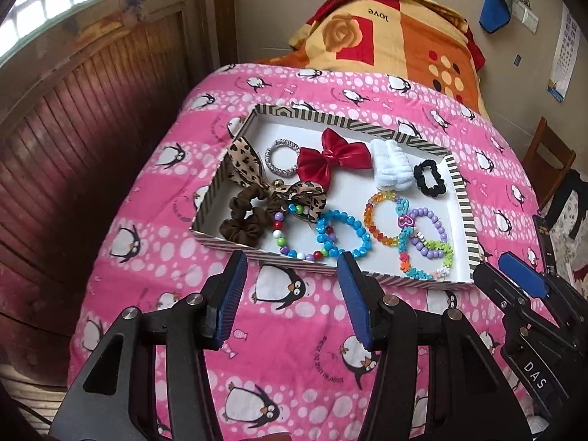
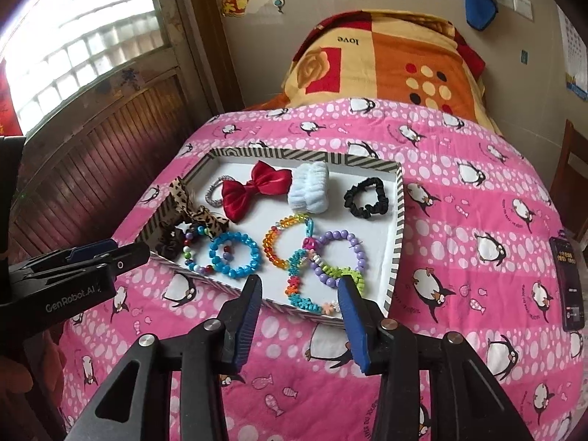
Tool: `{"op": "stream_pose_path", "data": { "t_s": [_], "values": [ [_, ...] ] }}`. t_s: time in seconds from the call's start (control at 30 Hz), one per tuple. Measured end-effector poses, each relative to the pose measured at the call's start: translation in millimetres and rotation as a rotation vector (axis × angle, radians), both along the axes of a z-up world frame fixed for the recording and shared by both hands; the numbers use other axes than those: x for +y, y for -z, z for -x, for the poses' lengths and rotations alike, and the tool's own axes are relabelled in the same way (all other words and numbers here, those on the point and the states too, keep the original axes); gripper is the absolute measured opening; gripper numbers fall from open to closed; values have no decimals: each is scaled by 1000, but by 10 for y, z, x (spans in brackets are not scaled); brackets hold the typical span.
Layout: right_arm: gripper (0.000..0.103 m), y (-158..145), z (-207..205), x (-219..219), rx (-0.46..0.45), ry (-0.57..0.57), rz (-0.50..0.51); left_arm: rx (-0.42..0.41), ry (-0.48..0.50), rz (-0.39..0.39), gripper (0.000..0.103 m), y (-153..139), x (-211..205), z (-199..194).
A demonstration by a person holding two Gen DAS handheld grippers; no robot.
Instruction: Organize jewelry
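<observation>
Where beads crowd, tray (image 2: 398, 220) walls show stripes.

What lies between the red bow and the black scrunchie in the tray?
A white fluffy scrunchie lies between the red bow and the black scrunchie; both views show it.

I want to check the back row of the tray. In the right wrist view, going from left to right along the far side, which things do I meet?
Silver hair tie → red bow → white fluffy scrunchie → black scrunchie. All lie inside the striped tray.
</observation>
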State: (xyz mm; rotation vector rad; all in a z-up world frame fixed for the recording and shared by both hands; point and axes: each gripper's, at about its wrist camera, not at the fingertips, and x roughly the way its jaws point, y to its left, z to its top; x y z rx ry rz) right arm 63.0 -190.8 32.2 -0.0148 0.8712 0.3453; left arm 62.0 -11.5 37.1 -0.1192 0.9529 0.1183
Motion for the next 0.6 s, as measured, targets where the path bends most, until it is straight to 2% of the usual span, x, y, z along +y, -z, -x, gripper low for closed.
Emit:
{"op": "stream_pose_path", "data": {
  "t_s": [0.27, 0.6],
  "values": [
    [41, -122, 136, 76, -30, -12, 10, -38, -7, -31, 51, -114, -13, 156],
    [41, -154, 193, 126, -32, -15, 18, -47, -9, -44, 51, -139, -8, 225]
  ]
}}
